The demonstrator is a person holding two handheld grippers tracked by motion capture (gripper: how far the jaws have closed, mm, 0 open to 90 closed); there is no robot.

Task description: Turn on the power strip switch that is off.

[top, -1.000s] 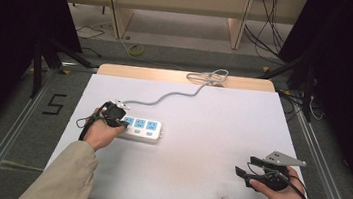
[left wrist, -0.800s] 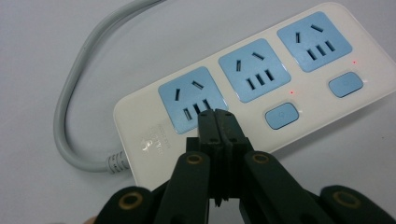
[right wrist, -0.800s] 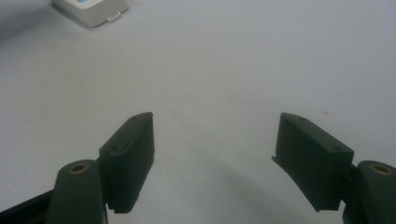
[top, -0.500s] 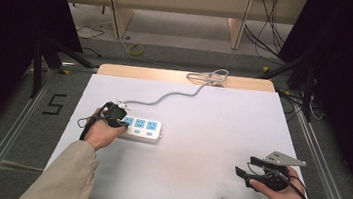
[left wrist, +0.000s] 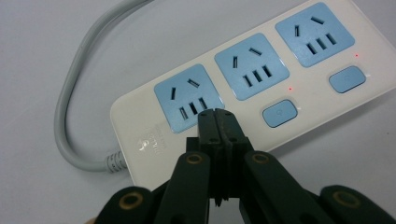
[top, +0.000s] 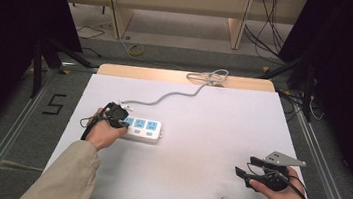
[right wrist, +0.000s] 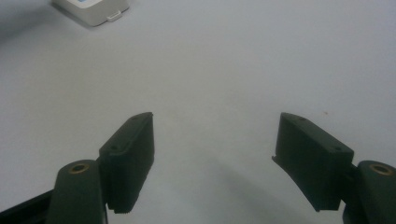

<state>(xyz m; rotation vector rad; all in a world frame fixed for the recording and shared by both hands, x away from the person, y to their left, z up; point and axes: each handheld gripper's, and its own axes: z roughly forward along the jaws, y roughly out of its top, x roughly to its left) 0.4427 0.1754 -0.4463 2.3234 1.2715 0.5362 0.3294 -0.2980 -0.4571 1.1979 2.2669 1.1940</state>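
Note:
A white power strip (top: 143, 128) with three blue sockets lies left of centre on the white table (top: 212, 118). Its grey cord (top: 170, 96) runs off the far edge. My left gripper (top: 121, 117) is shut with nothing in it, its tips pressed on the strip's near end. In the left gripper view the closed tips (left wrist: 218, 120) sit where the switch of the first socket (left wrist: 188, 97) lies; the other two switches (left wrist: 279, 112) show small red lights. My right gripper (top: 247, 166) stands open near the front right, over bare table (right wrist: 210, 70), with nothing between its fingers (right wrist: 130, 154).
Wooden shelving legs (top: 117, 7) and loose cables (top: 268, 24) stand on the floor beyond the table. A "5" mark (top: 54, 104) is on the floor at left. Metal rails (top: 327, 172) run along both table sides. A corner of the strip (right wrist: 93, 11) shows top left in the right gripper view.

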